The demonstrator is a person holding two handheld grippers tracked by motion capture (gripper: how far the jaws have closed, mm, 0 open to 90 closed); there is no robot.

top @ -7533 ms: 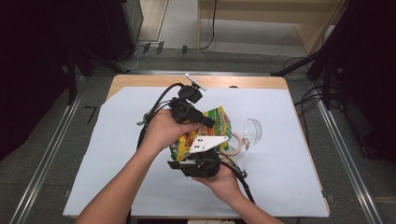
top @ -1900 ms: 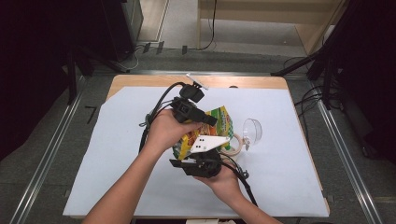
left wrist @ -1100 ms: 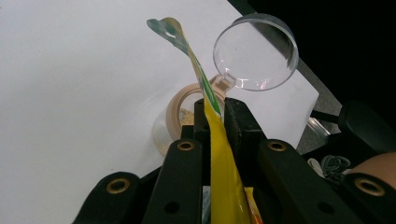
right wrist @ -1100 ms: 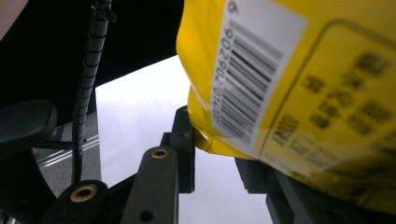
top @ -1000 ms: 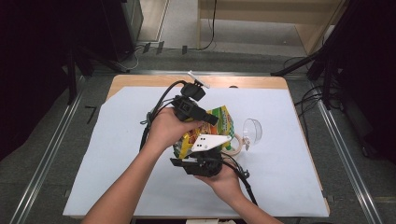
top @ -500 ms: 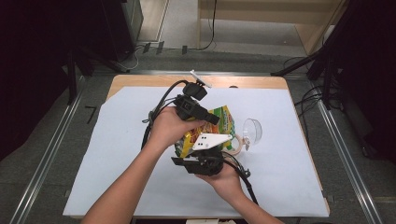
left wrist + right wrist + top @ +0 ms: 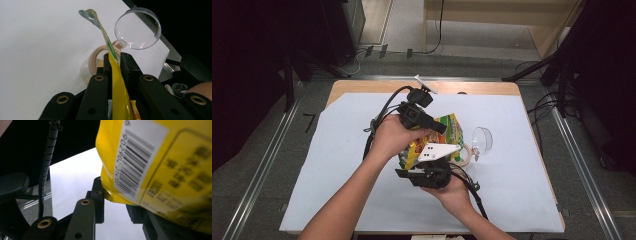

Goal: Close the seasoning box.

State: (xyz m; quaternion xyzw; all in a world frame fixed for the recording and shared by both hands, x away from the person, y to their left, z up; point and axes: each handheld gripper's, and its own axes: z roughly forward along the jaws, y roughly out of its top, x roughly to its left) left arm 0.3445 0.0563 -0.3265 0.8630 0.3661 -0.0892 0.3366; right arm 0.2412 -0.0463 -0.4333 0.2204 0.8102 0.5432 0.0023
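High view: a person's two forearms enter from the bottom. The left tool point(image 7: 438, 126) and the right tool point(image 7: 432, 167) hold a yellow-green snack bag point(image 7: 443, 137) between them, lifted above the white sheet point(image 7: 337, 150) covering the table point(image 7: 362, 86). Just right of the bag stands a small beige container point(image 7: 464, 155) with its clear round lid point(image 7: 482, 140) tipped open.

Left gripper view: the left tool point(image 7: 115, 60) is clamped narrow on the bag's thin yellow edge point(image 7: 117, 82), which rises upright between the jaws. Beyond lie the beige container point(image 7: 96, 60) and the clear lid point(image 7: 137, 28).

Right gripper view: the right tool point(image 7: 116, 200) grips the bag's bottom corner point(image 7: 155, 162), barcode side showing; the right-hand jaw is largely hidden behind the bag.
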